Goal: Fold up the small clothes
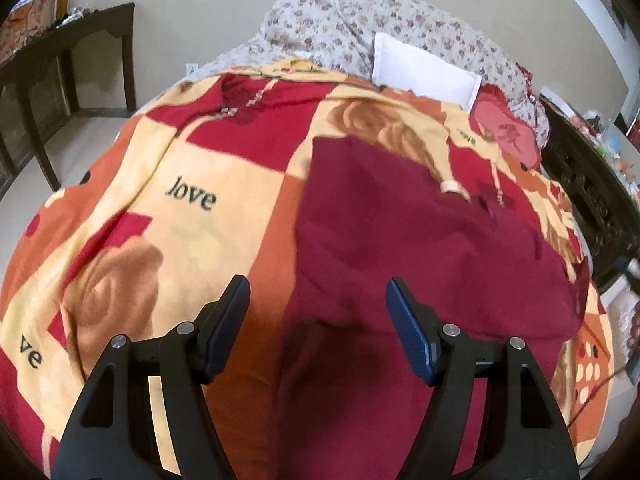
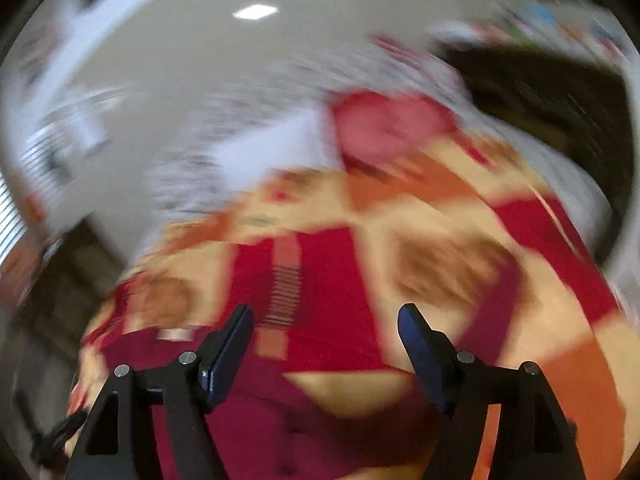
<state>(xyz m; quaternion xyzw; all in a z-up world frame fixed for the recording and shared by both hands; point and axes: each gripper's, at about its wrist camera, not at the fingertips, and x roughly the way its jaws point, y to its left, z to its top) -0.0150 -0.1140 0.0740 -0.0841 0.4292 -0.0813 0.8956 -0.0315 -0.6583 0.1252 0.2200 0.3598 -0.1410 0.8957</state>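
Note:
A dark red garment (image 1: pixel 400 240) lies spread on a bed with a red, orange and cream bedspread (image 1: pixel 192 208) printed "love". My left gripper (image 1: pixel 318 286) is open and empty, held above the garment's near left part. In the right wrist view, which is blurred by motion, my right gripper (image 2: pixel 325 312) is open and empty above the bedspread (image 2: pixel 440 248). The dark red garment (image 2: pixel 248 420) lies low and to the left under it, with a pale label (image 2: pixel 174 334) at its far edge.
A white pillow (image 1: pixel 424 72) and a floral quilt (image 1: pixel 360 28) lie at the bed's head by the wall. A pink heart cushion (image 1: pixel 504 130) sits at the right. A dark wooden table (image 1: pixel 60 64) stands left of the bed; dark furniture (image 1: pixel 584 192) stands right.

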